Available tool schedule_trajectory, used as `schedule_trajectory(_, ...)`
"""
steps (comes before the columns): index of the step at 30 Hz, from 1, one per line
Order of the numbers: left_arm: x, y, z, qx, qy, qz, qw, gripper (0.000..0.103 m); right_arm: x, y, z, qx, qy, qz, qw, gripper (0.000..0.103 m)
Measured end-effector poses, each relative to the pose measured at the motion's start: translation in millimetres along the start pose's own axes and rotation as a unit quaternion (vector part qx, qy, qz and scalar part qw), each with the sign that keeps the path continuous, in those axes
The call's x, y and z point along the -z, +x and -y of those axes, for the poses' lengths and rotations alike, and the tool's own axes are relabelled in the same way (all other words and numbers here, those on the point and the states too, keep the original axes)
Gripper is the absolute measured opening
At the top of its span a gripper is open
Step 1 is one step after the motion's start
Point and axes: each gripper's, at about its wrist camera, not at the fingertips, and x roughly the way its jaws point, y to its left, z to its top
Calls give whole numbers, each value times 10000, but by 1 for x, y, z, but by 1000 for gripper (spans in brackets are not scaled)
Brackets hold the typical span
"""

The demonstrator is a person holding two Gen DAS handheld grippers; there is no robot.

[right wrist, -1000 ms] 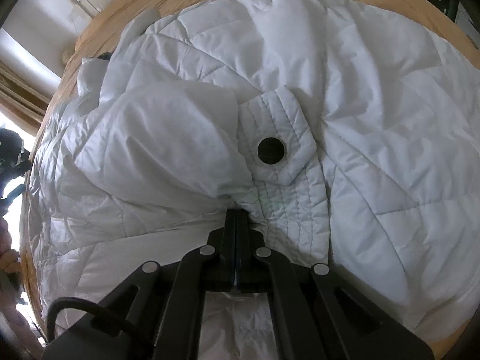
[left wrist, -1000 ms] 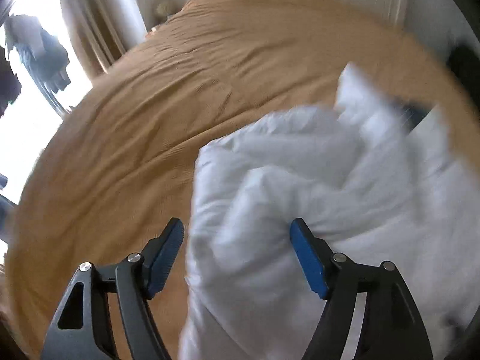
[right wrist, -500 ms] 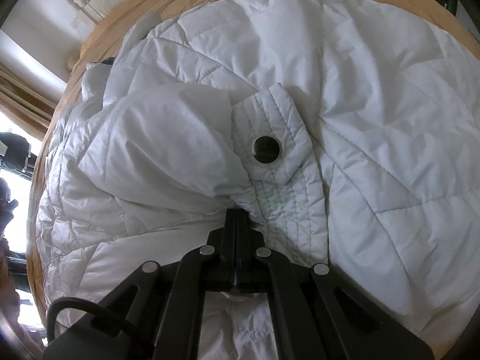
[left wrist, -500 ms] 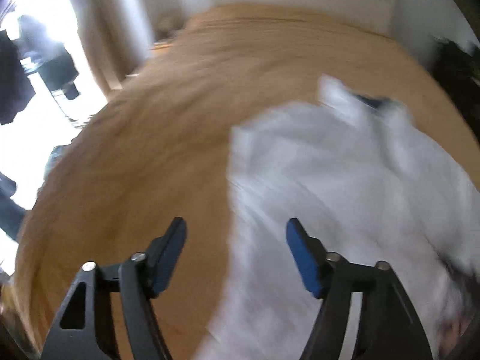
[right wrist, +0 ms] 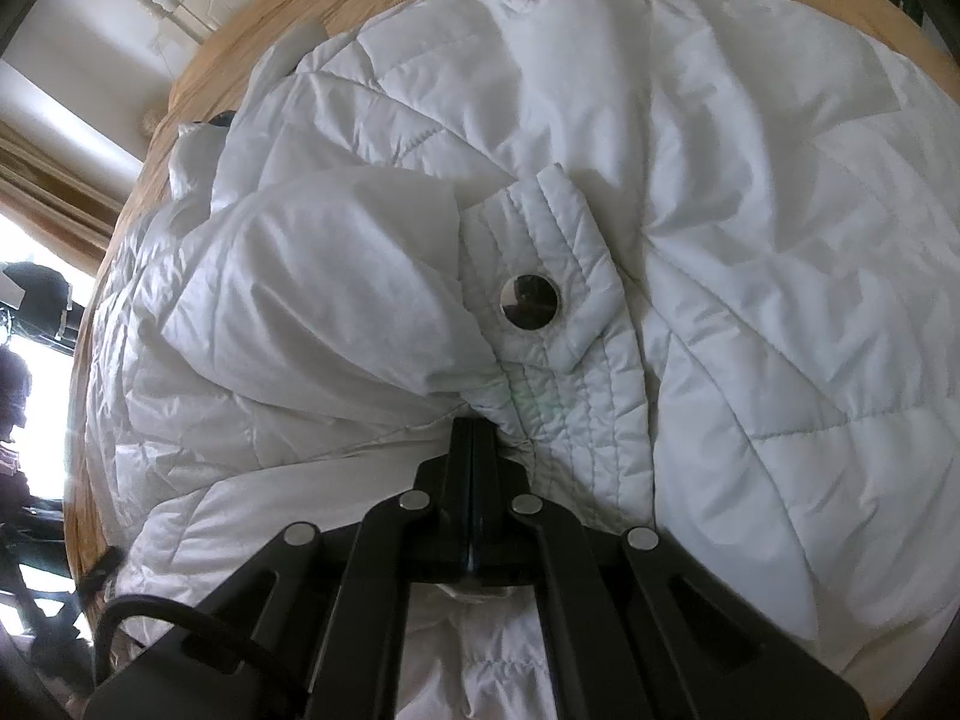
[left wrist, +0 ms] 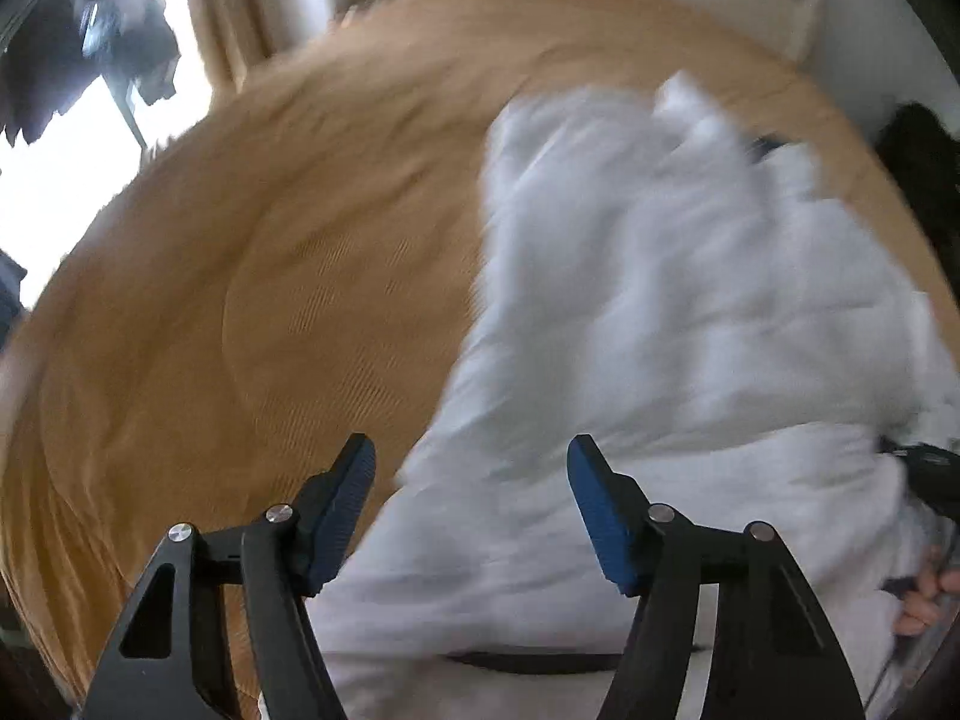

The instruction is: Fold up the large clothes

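On the bed (right wrist: 198,54), a white padded jacket (right wrist: 750,192) is being gathered for a fold.
Right hand-held gripper (right wrist: 474,420) is clamped on jacket fabric below the snap button (right wrist: 529,302); left hand-held gripper (left wrist: 471,480), jaws apart and empty, hovers over the jacket's 9 o'clock edge. Next move likely: pinch that edge.

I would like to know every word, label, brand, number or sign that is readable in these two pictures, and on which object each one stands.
No text can be read in either view.
White quilted jacket: no print or label shows.
Metal snap button on its tab: shiny, and any marking is too small to read.
Tan bedspread: plain weave, and the left wrist view is blurred.
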Motion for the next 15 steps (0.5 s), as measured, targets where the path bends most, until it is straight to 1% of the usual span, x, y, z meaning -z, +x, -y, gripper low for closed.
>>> schedule_trajectory(1,-3,-7,9,45,120,146,9998,71,0,-1,-1,14,-3,1,10000,0)
schedule_trajectory(2,-8,-12,27,96,280,314,9991,77,-1,-1,-3,32,-3,1,10000,0)
schedule_trajectory(3,-10,-12,38,104,323,356,9988,80,-1,-2,-3,54,-1,-7,10000,0)
schedule_trajectory(4,-13,-5,48,101,353,332,9988,80,-2,-3,-5,64,12,-22,10000,0)
schedule_trajectory(6,-11,27,65,24,474,64,9989,80,-4,-7,-4,-48,93,-56,9999,0)
schedule_trajectory(7,-7,33,69,-68,529,-50,9986,80,-7,-12,-6,-207,175,-85,9996,0)
schedule_trajectory(8,-1,56,74,-218,593,-338,9974,80,-11,-17,-7,-355,274,-124,9989,3)
schedule_trajectory(9,7,74,76,-236,572,-548,9966,81,-12,-26,-3,-498,355,-121,9981,5)
schedule_trajectory(10,12,73,70,-234,521,-523,9970,81,-13,-48,5,-660,461,49,9967,17)
schedule_trajectory(11,15,73,71,-250,494,-403,9977,83,-13,-69,12,-611,476,240,9967,42)
schedule_trajectory(12,17,73,74,-289,516,-366,9976,83,-13,-88,19,-519,473,430,9966,60)
schedule_trajectory(13,17,75,75,-310,536,-368,9974,83,-11,-121,34,-334,476,784,9952,90)
schedule_trajectory(14,18,77,77,-319,559,-380,9972,83,-8,-146,48,-174,508,1076,9927,102)
schedule_trajectory(15,18,79,77,-285,542,-409,9973,83,-6,-167,61,-24,571,1321,9896,103)
